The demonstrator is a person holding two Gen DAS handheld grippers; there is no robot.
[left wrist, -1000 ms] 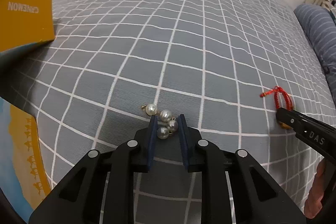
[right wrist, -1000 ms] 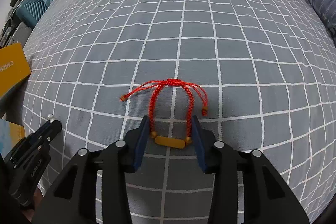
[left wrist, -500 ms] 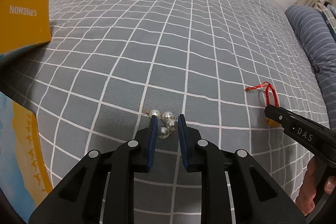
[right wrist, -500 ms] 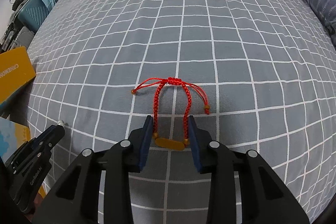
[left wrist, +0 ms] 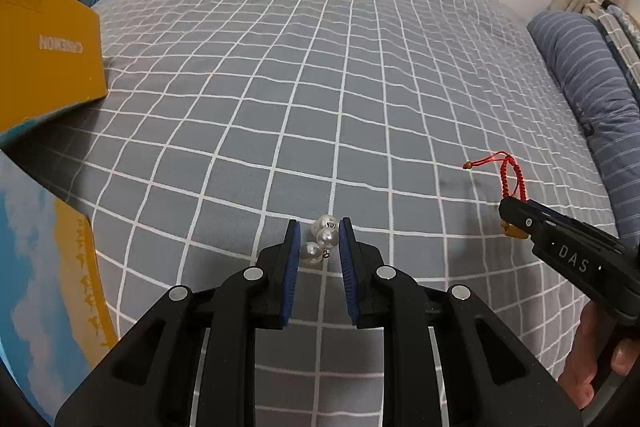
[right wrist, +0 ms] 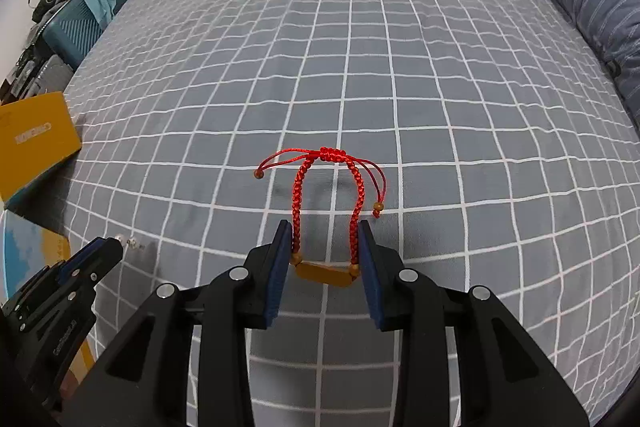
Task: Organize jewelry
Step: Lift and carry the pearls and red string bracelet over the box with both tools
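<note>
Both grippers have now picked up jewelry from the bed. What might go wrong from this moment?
1. The left gripper pinches the pearl piece only at its tips; round pearls may slip out and drop onto the bedsheet.
2. The right gripper holds the red bracelet by its gold bar; the loose cords and end beads hang free and may snag.

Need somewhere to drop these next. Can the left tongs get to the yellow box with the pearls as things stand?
Probably yes. The left tongs, gripping the pearl piece, have only bare checked bedspread between them and the yellow box; nothing lies across that stretch.
</note>
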